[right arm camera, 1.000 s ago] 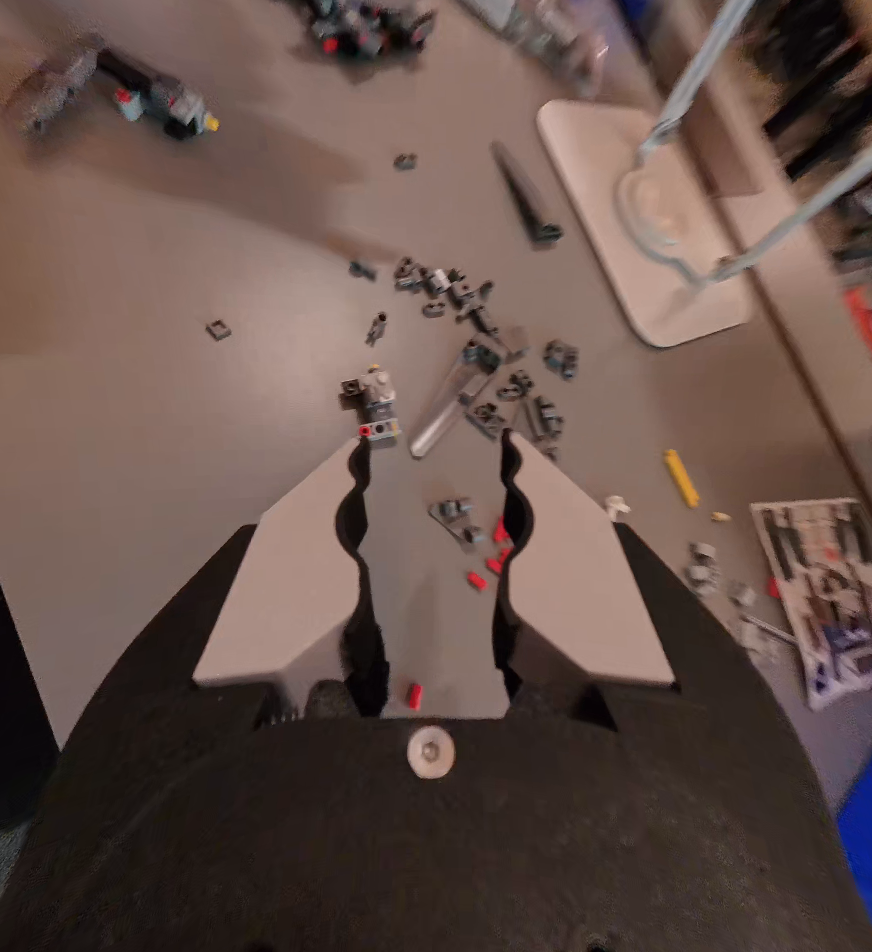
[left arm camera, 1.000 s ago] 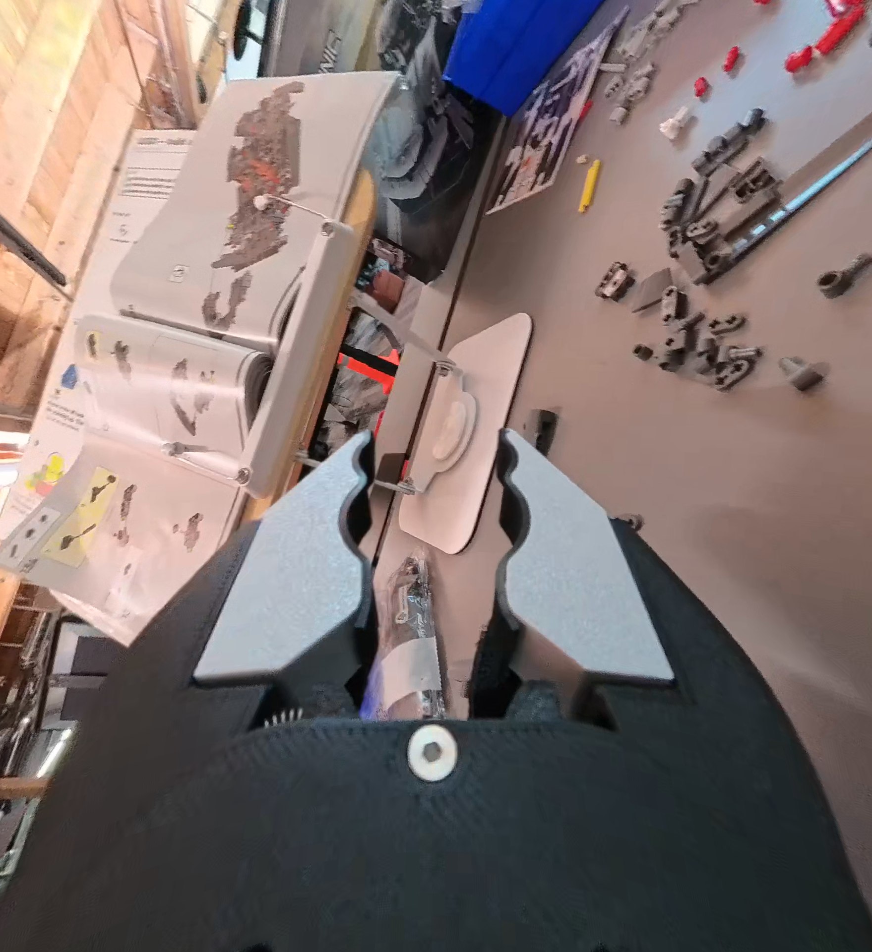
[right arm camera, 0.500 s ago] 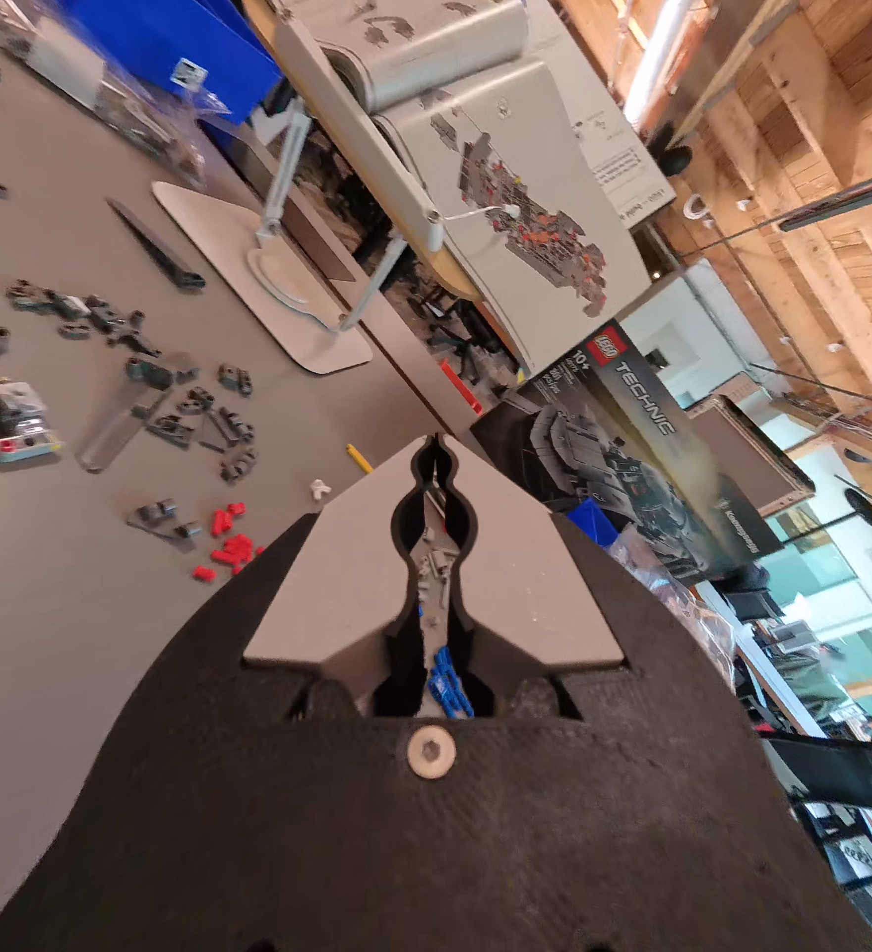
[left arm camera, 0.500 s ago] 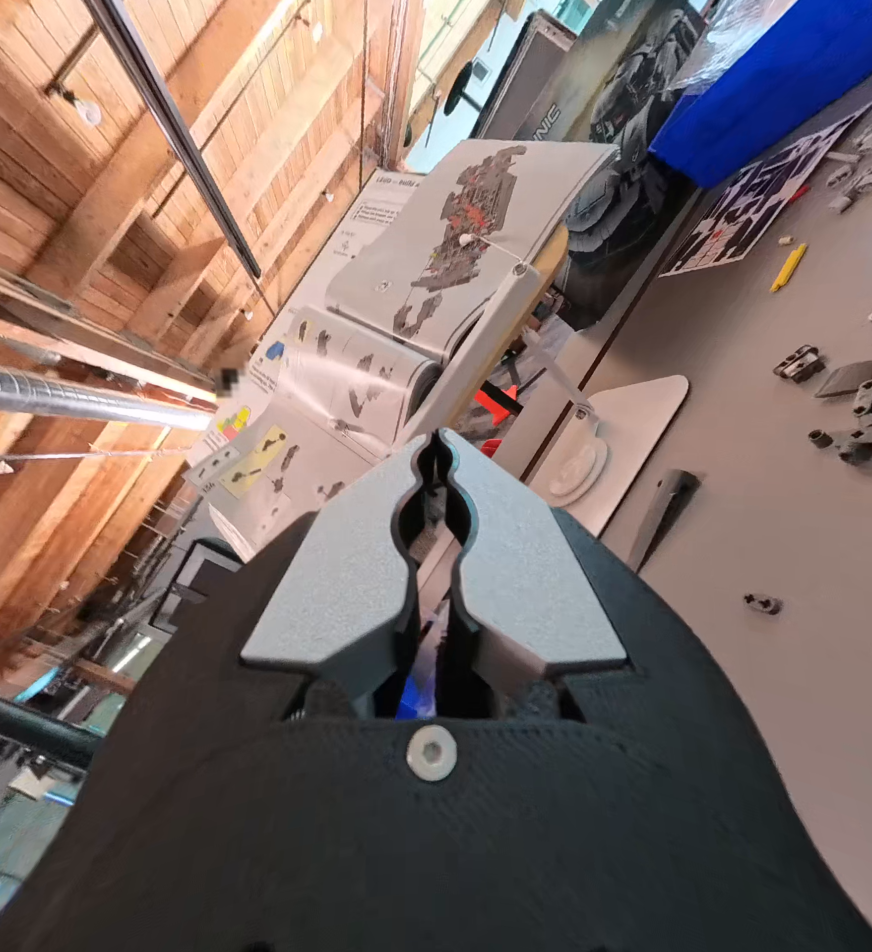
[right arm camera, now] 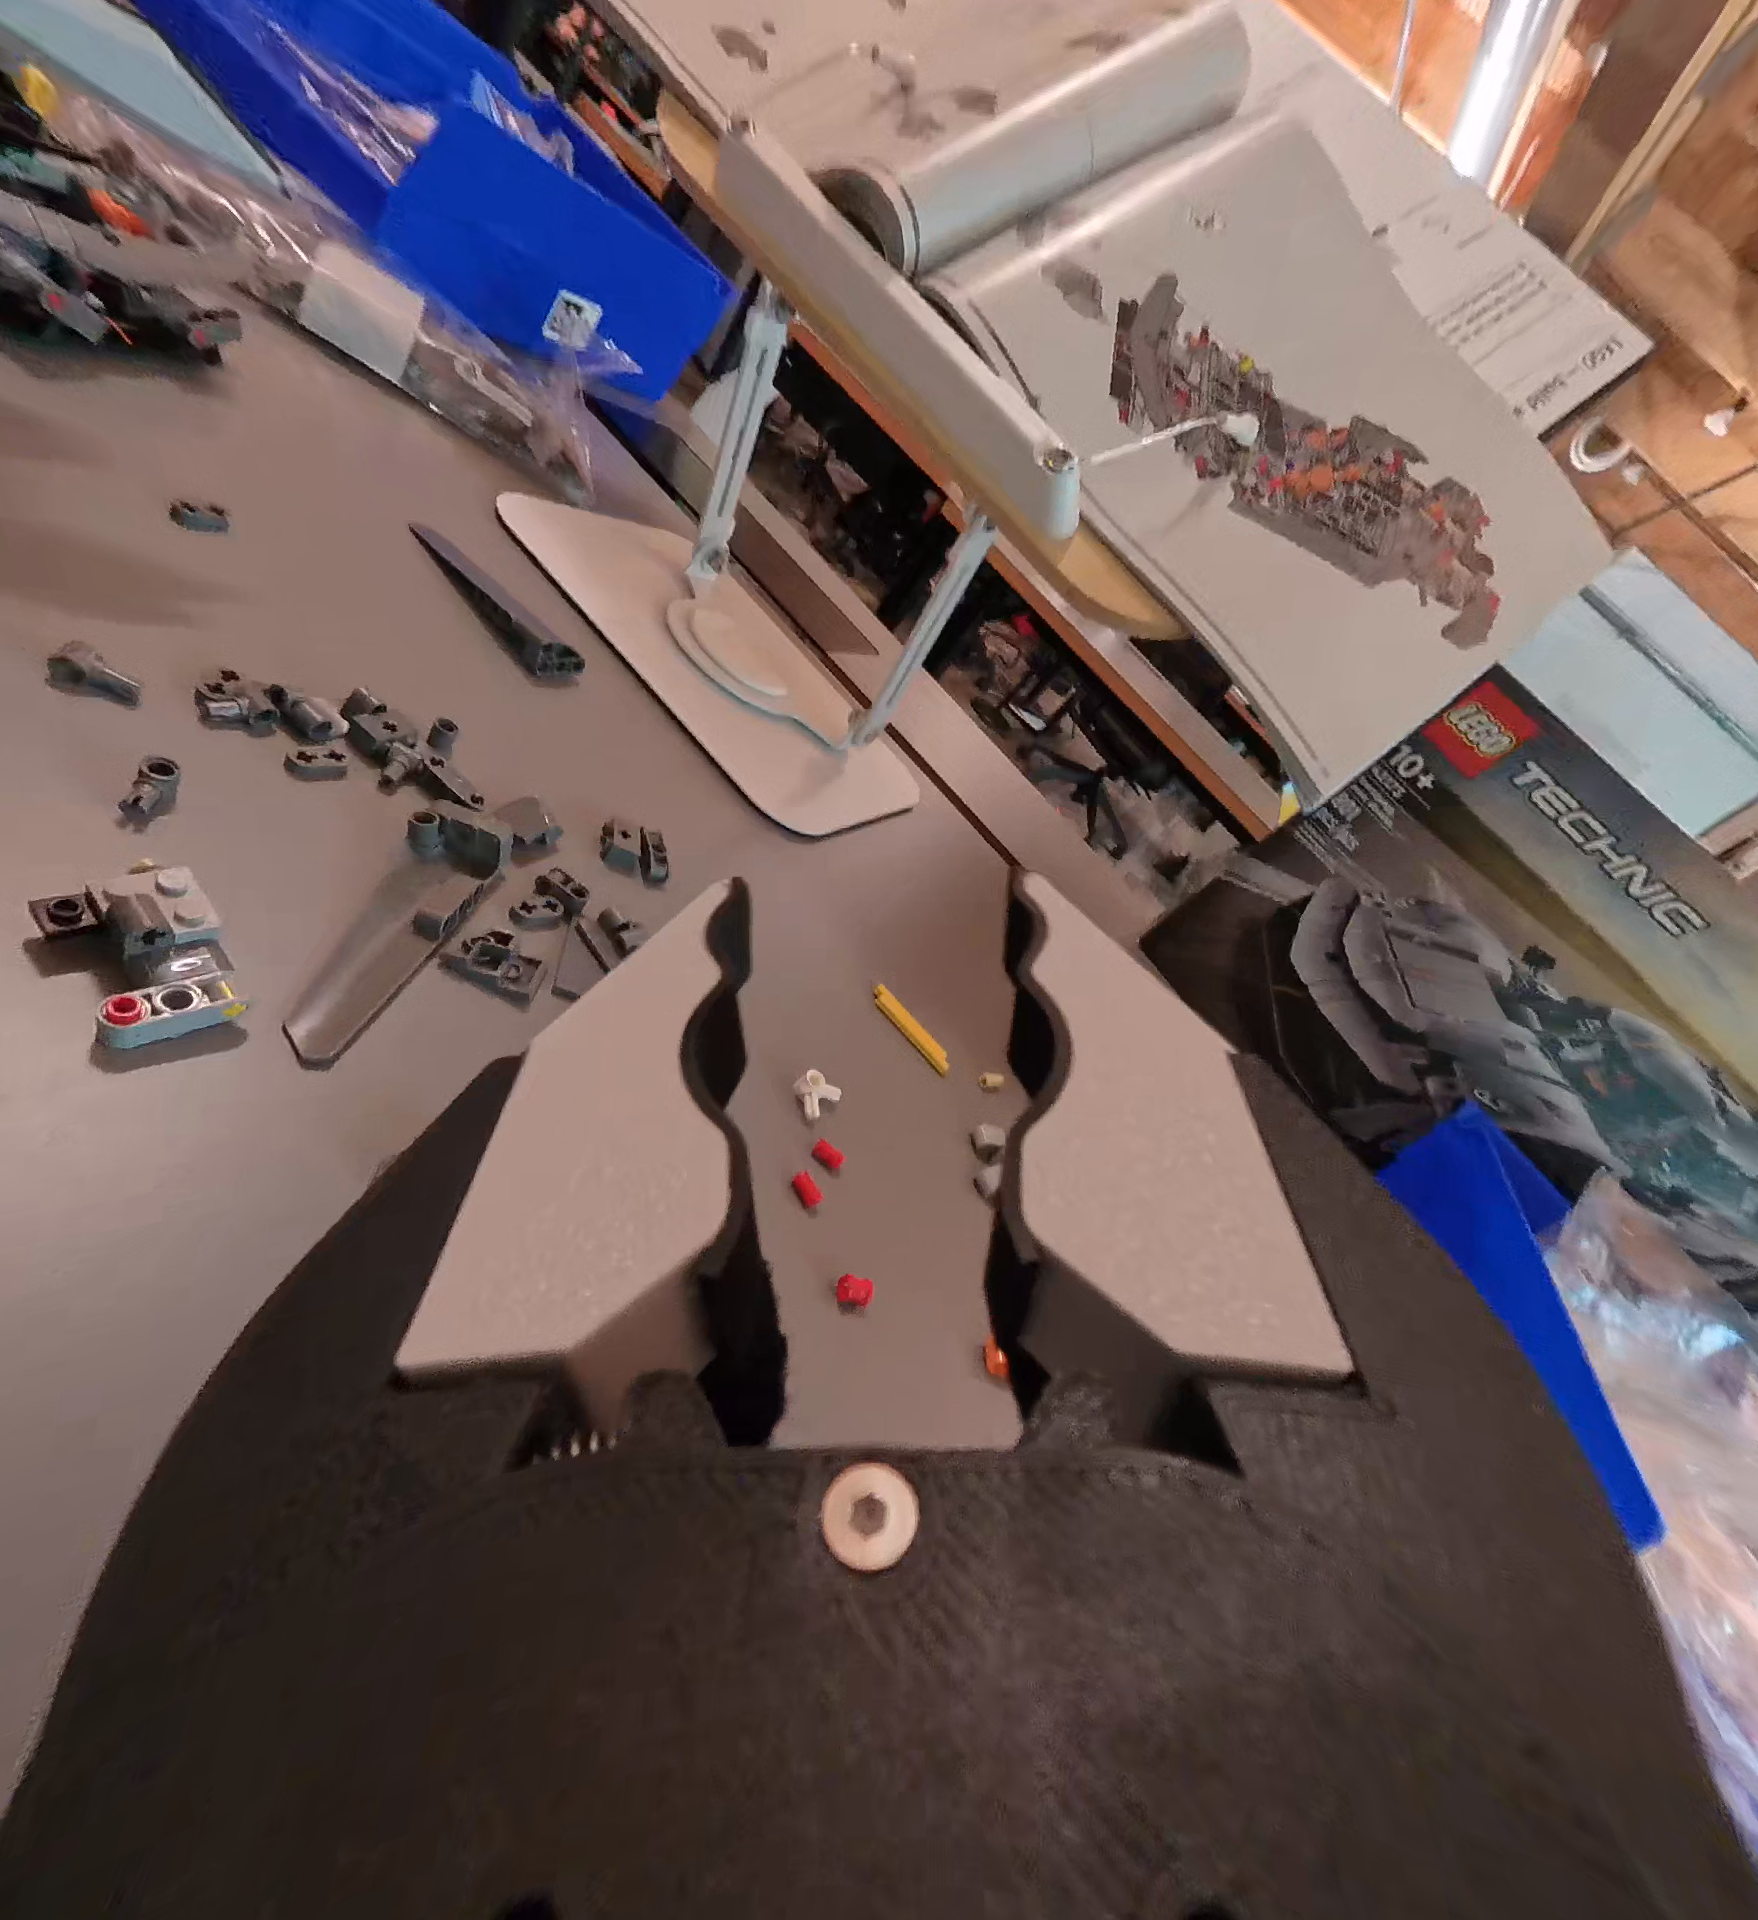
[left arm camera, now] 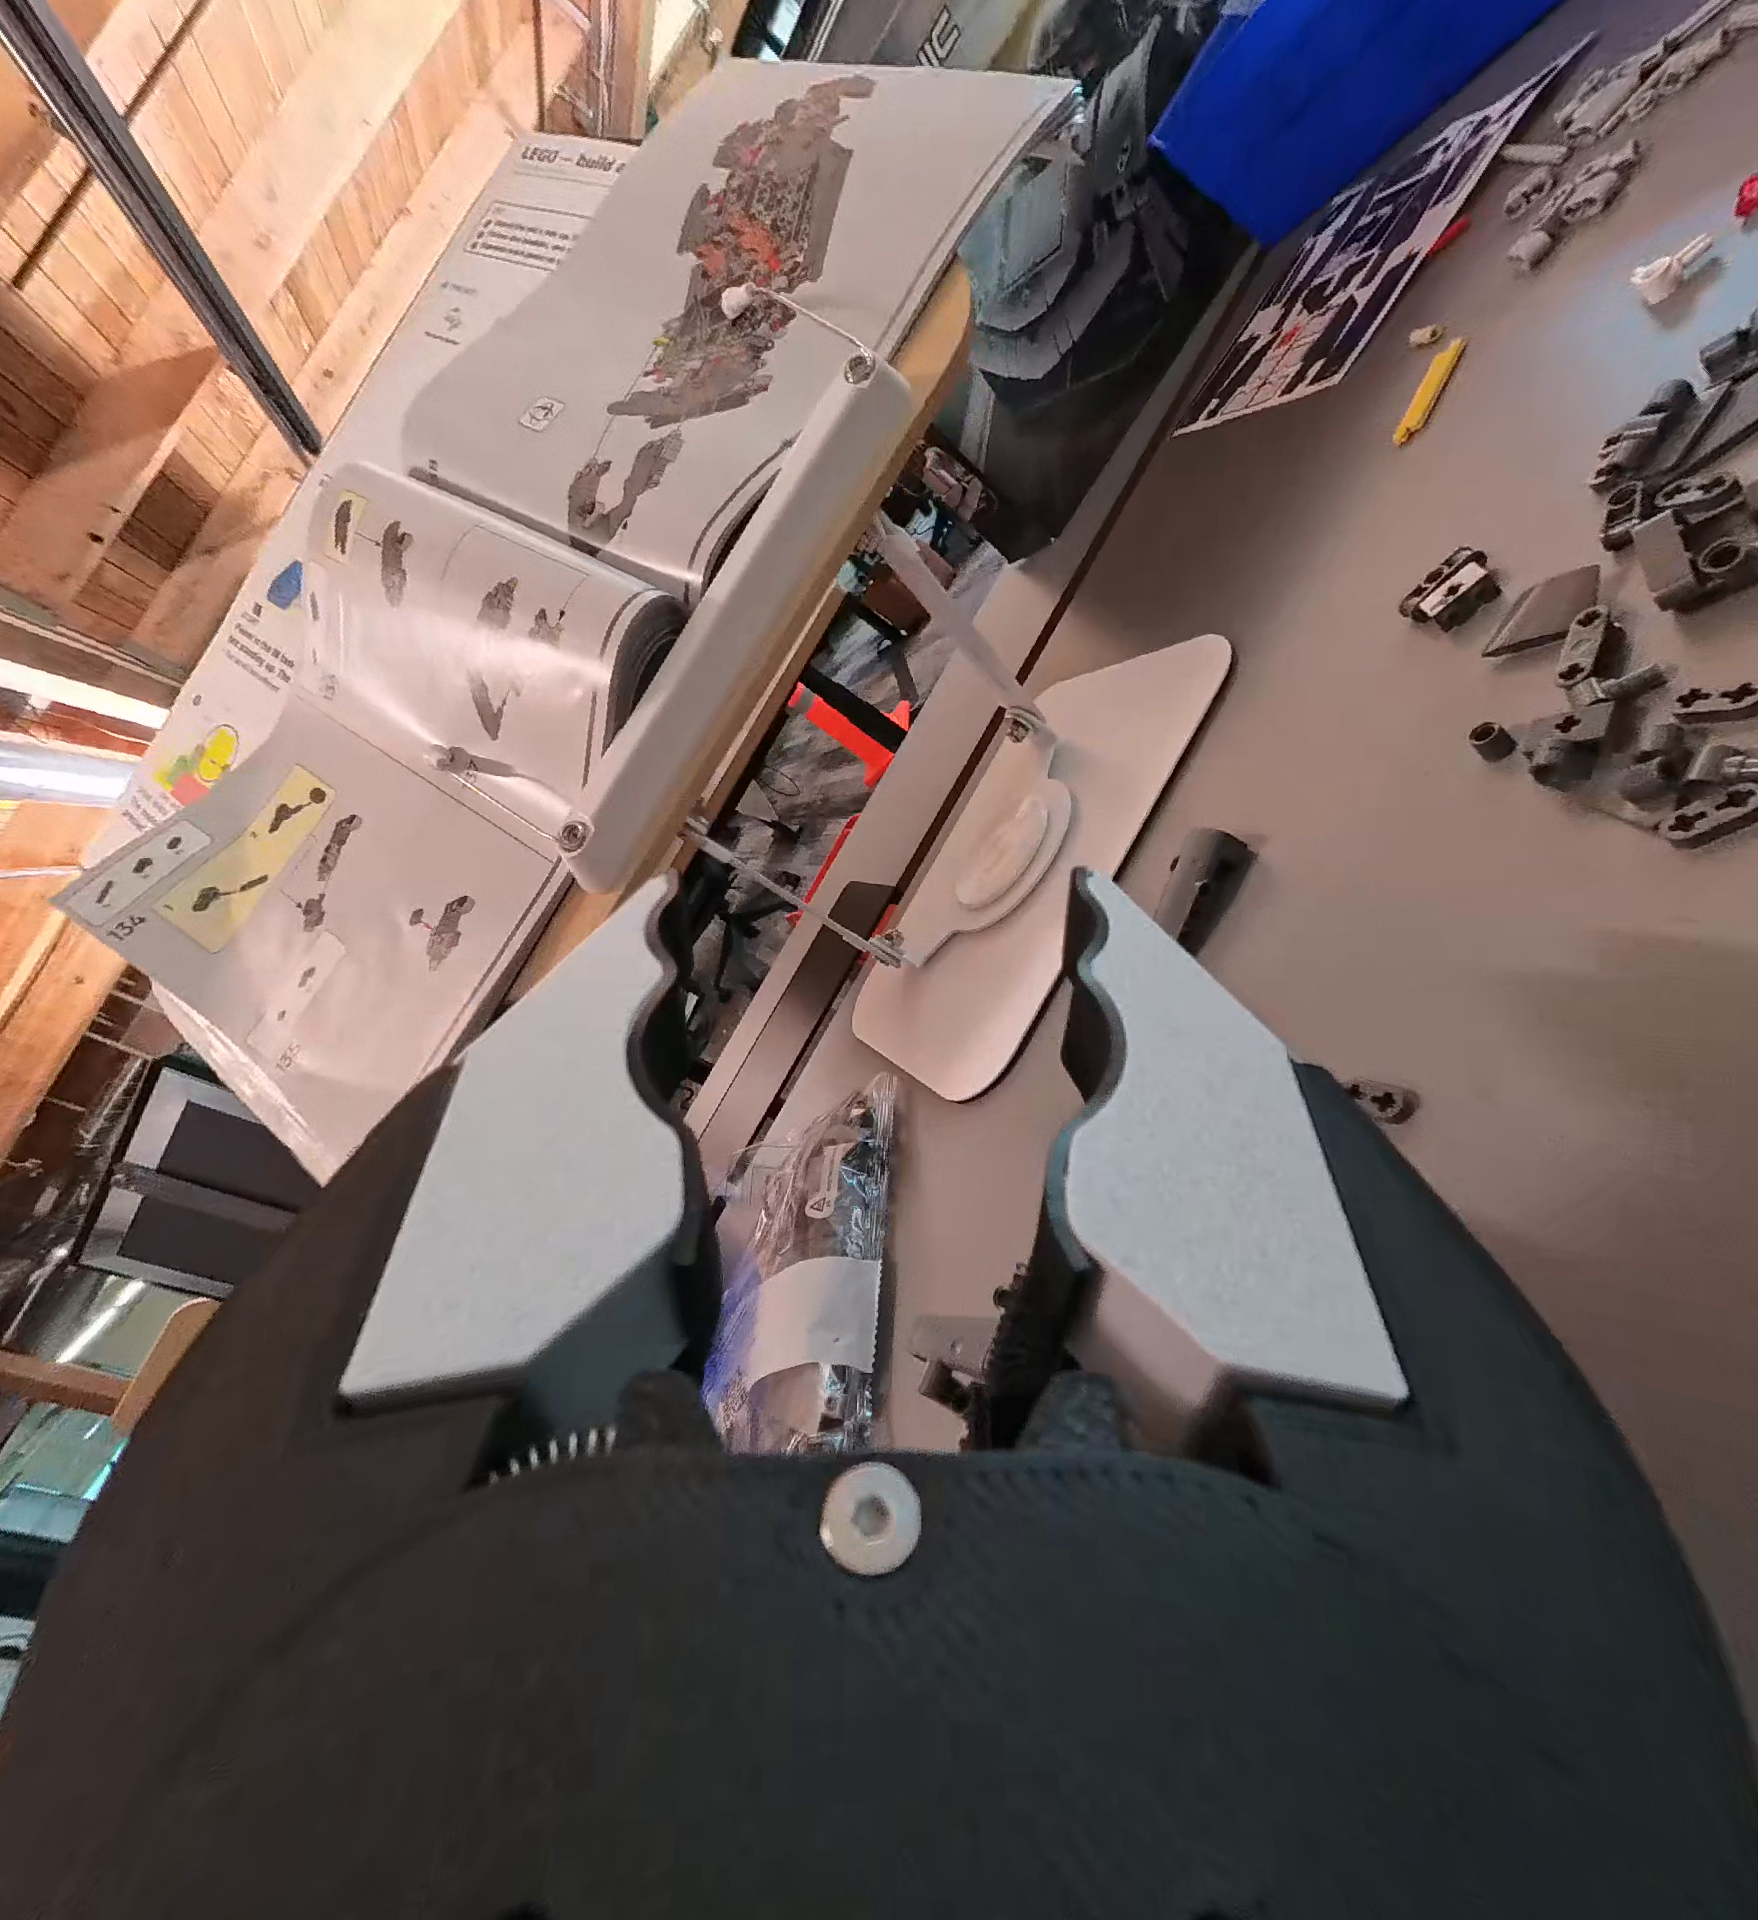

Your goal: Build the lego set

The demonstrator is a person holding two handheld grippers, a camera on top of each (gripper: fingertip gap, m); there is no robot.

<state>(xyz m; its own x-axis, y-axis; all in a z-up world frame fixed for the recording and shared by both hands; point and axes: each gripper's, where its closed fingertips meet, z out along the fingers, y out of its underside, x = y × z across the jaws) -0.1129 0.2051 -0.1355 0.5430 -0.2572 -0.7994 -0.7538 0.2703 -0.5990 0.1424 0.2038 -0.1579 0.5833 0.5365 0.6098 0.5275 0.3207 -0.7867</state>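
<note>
My left gripper is open wide and holds nothing. It hovers over the grey table, near the white base of a book stand. A clear plastic bag of parts lies on the table below, between the fingers but untouched. My right gripper is open with nothing in its grasp. Below it on the table lie a yellow axle, a small white piece and a few red pieces. No pad touches them.
An open instruction booklet sits on the stand. Loose grey parts, a small grey assembly and a long dark beam lie to the left. A blue bin, a set box and plastic bags line the table's edge. Across from one pair of fingers to the other is roughly 25 cm. From my right tips it is roughly 12 cm to the small white piece; from my left, 30 cm. It is also in sight in the left wrist view.
Both grippers were shut half a second ago while tilted up toward the ceiling. Both have opened again and swung back down toward the table. The left stands wider than a second ago.
</note>
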